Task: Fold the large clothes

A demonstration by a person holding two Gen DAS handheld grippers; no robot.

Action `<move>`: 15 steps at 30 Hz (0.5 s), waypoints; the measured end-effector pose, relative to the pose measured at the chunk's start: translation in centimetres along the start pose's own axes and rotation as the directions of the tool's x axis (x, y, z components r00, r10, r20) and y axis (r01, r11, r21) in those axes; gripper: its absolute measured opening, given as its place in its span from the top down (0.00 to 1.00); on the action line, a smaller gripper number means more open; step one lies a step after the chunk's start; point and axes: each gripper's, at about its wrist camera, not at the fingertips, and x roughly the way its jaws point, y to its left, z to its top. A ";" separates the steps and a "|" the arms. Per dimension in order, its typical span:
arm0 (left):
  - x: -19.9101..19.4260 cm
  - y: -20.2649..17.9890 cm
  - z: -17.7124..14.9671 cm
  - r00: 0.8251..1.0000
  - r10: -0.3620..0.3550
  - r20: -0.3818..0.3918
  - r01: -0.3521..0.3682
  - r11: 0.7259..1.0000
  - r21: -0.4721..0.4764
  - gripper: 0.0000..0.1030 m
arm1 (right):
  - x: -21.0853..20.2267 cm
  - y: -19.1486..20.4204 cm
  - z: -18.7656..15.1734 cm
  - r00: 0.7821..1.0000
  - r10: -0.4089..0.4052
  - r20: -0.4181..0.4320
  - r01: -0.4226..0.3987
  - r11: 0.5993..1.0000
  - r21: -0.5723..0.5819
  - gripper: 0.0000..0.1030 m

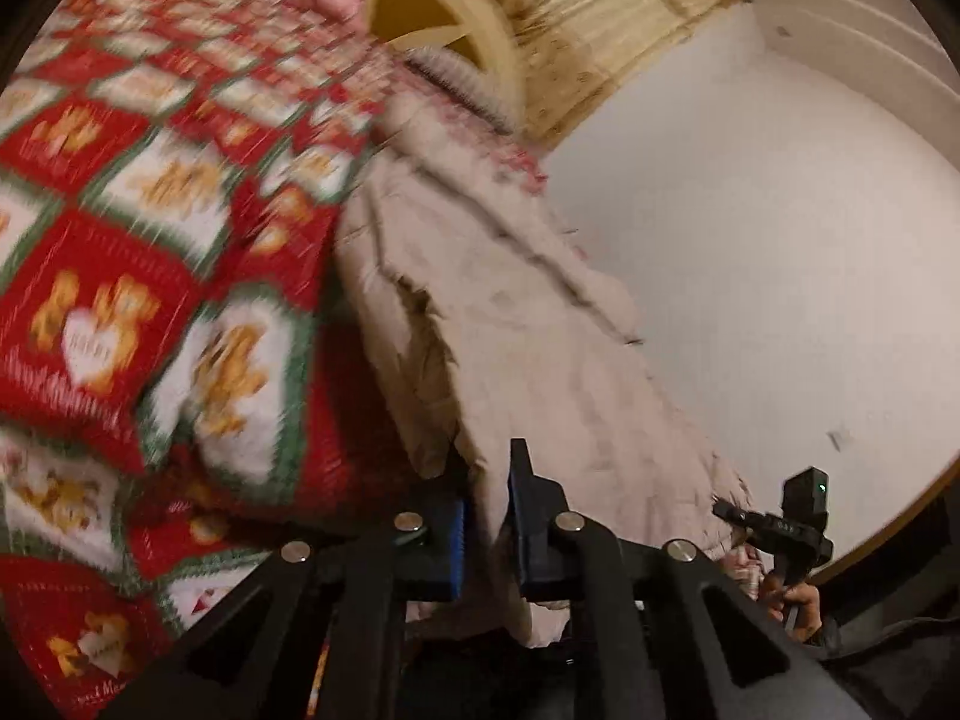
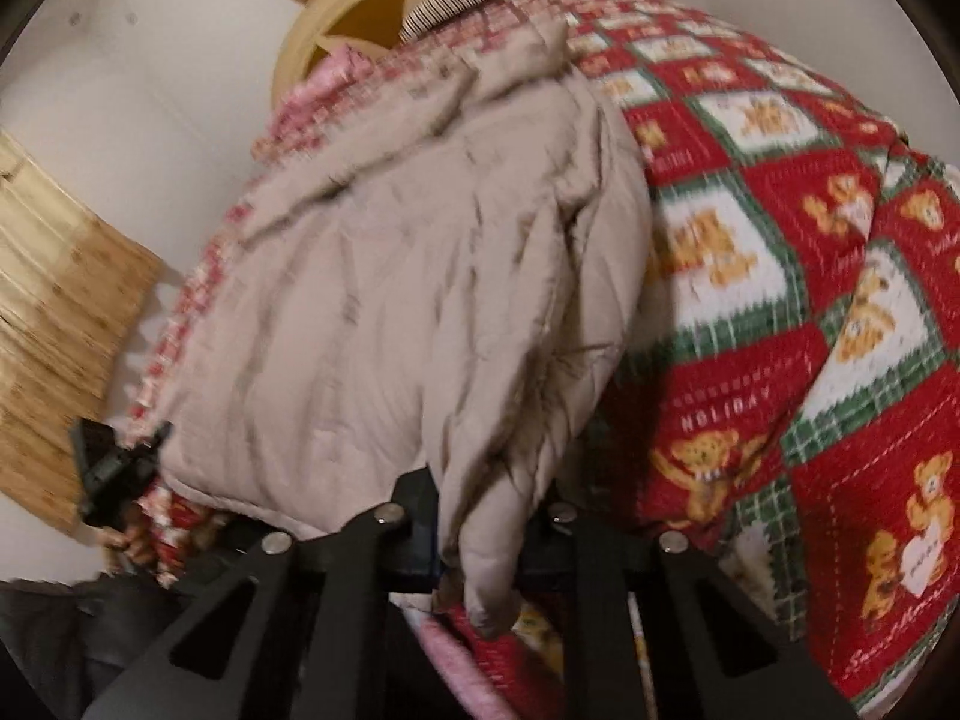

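A beige padded jacket (image 1: 510,324) with a red-checked lining lies over a red bed blanket, and its hem hangs toward me. My left gripper (image 1: 489,510) is shut on one edge of that hem, the cloth pinched between its black fingers. In the right wrist view my right gripper (image 2: 483,516) is shut on a bunched fold of the same jacket (image 2: 390,300). Each gripper also shows small at the side of the other's view: the right gripper (image 1: 774,525) with a hand under it, the left gripper (image 2: 114,468) at the jacket's far corner.
The red, green and white teddy-bear blanket (image 1: 120,240) covers the bed (image 2: 780,300). Behind it stand a yellow rounded headboard (image 1: 432,6), pink fabric (image 2: 342,69), a white wall (image 1: 750,210) and a bamboo-patterned hanging (image 2: 54,276). Both views are blurred.
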 end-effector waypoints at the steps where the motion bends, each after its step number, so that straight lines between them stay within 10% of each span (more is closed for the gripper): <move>1: -0.4 -0.6 0.4 1.000 -0.025 0.015 0.025 1.000 0.010 0.91 | -0.8 0.4 0.3 0.999 0.027 0.029 -0.027 1.000 0.005 0.83; 15: -6.8 -10.2 2.7 0.940 -0.323 0.109 0.295 0.932 0.212 0.92 | -10.0 6.4 2.8 0.937 0.205 0.281 -0.198 0.979 -0.052 0.85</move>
